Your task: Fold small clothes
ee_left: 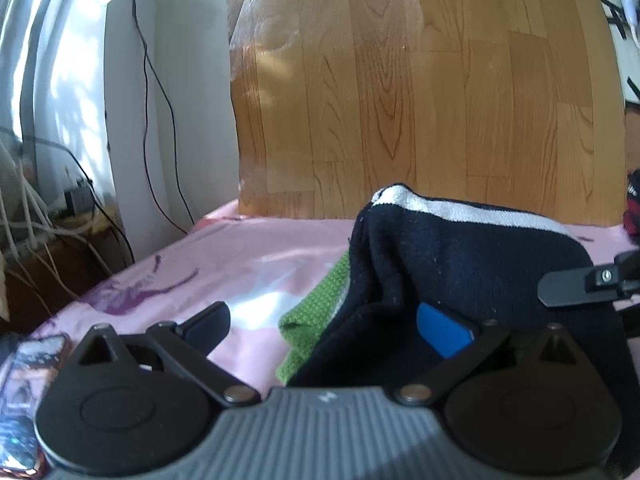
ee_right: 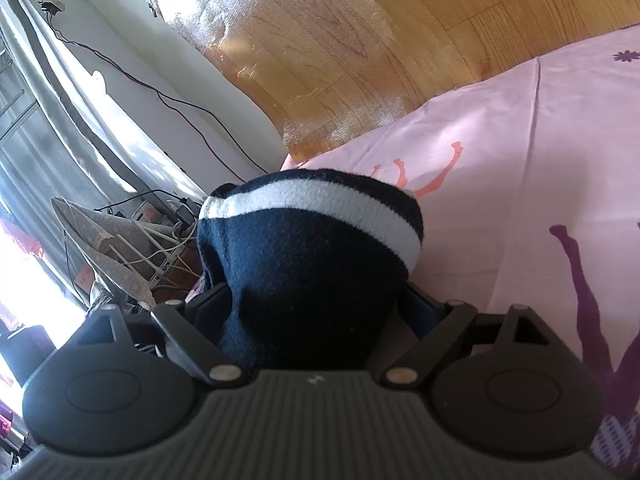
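Now the navy garment [ee_right: 308, 264] bulges between the right tool's [ee_right: 312, 312] wide-spread fingers, apparently gripped.

A wood-grain panel [ee_left: 420, 92] under glossy film stands upright at the far edge of the bed's pink printed sheet [ee_left: 256, 256]. Beside the panel runs a white wall [ee_left: 180, 80] with thin black cables [ee_left: 154, 80] hanging down it. Beyond the wall, sunlit grey curtains [ee_right: 80, 120] hang above a tangle of white cords [ee_left: 28, 216].
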